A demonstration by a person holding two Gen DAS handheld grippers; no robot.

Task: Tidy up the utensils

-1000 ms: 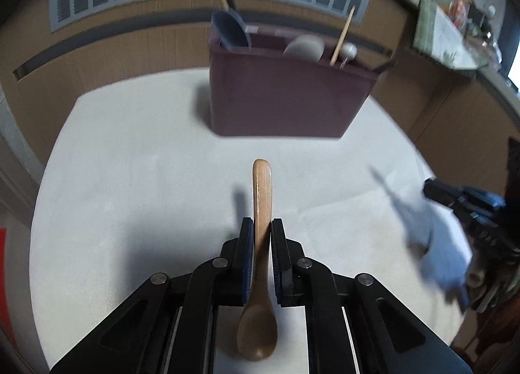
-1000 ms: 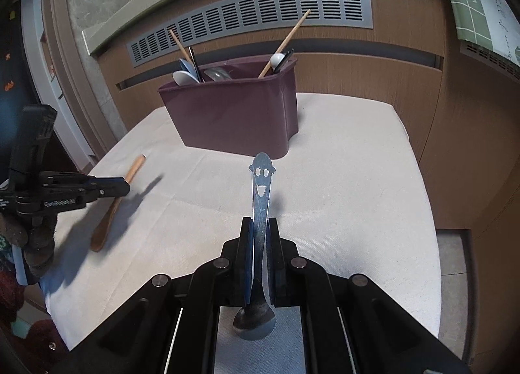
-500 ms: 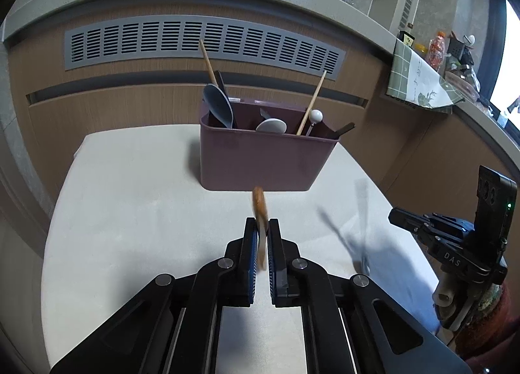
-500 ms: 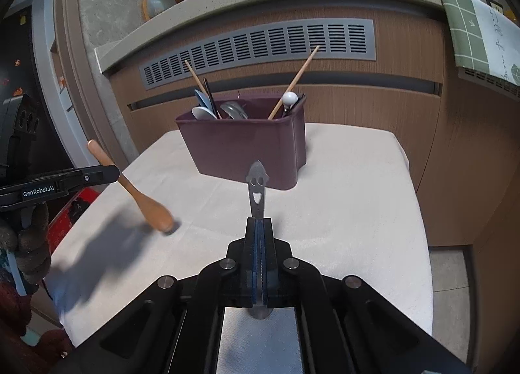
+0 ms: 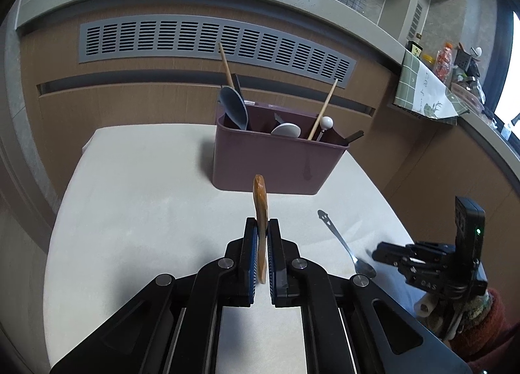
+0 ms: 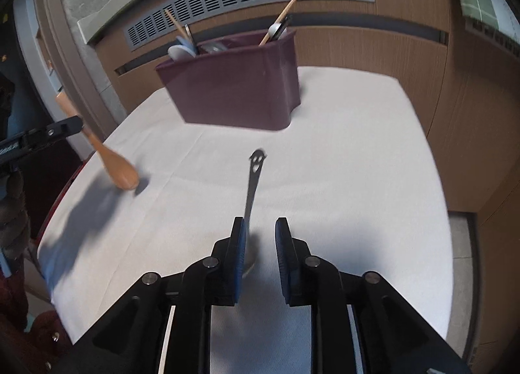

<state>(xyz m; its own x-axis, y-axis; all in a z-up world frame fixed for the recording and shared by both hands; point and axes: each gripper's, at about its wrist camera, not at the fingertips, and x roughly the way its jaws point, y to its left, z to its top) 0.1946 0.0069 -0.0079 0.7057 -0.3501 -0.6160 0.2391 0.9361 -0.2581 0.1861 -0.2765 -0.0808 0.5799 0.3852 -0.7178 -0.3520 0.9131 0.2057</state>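
My left gripper [image 5: 261, 227] is shut on a wooden spoon [image 5: 260, 201] and holds it in the air, tilted, above the white table [image 5: 136, 198]. From the right wrist view that wooden spoon [image 6: 110, 159] hangs bowl-down at the table's left edge. A metal spoon [image 6: 255, 175] with a smiley-face handle lies on the cloth. My right gripper [image 6: 260, 234] is over its bowl end with jaws opening, and the spoon sits close to the left pad with no squeeze on it. The same metal spoon [image 5: 338, 237] lies in front of the right gripper [image 5: 380, 252]. A purple utensil holder [image 5: 273, 162] stands at the back.
The holder [image 6: 234, 94] contains chopsticks, spoons and a grey spatula [image 5: 234, 107]. A wood-panelled wall with a grey vent [image 5: 211, 45] rises just behind the table. The table's right edge [image 6: 435, 179] drops to the floor. A cluttered counter [image 5: 455, 81] runs along the right.
The left gripper has lifted the wooden spoon off the cloth. The right gripper raised the metal spoon, came back down, and its jaws have parted, leaving the spoon lying on the table.
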